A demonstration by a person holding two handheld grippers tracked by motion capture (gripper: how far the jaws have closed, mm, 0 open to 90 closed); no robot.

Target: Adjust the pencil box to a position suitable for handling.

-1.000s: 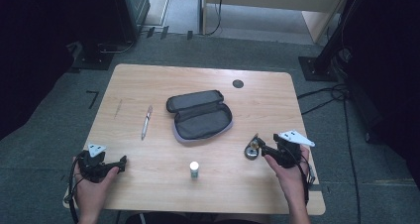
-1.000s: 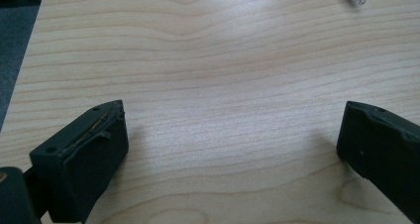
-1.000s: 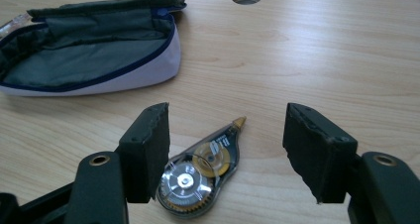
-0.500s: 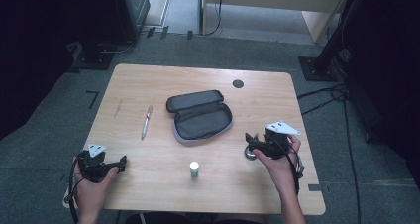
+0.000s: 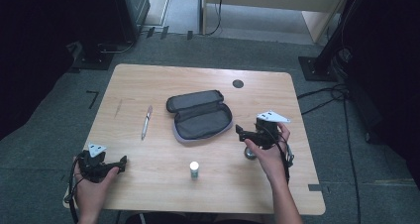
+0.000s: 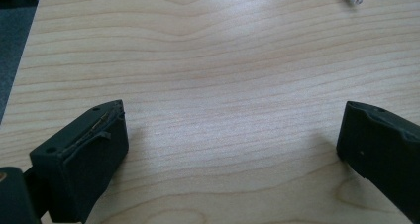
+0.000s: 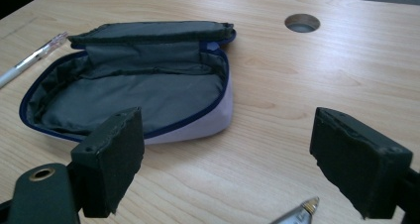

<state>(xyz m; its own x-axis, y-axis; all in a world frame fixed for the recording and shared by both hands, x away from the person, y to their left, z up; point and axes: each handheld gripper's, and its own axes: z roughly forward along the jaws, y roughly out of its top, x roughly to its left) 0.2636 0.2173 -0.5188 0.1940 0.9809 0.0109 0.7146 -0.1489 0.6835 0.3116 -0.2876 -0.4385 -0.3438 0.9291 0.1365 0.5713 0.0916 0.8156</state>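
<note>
One soft fabric pencil case lies unzipped on grained wood table.

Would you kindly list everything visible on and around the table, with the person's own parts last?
table: one, light wood, centre, round cable hole at far right
pencil case: one, grey, unzipped and empty, mid-table
pen: one, silver, left of the case
small bottle: one, white cap, near edge
round object: one, grey, beside the right hand, too small to identify
left gripper: black, open, near left corner
right gripper: black, open, facing the case
</note>
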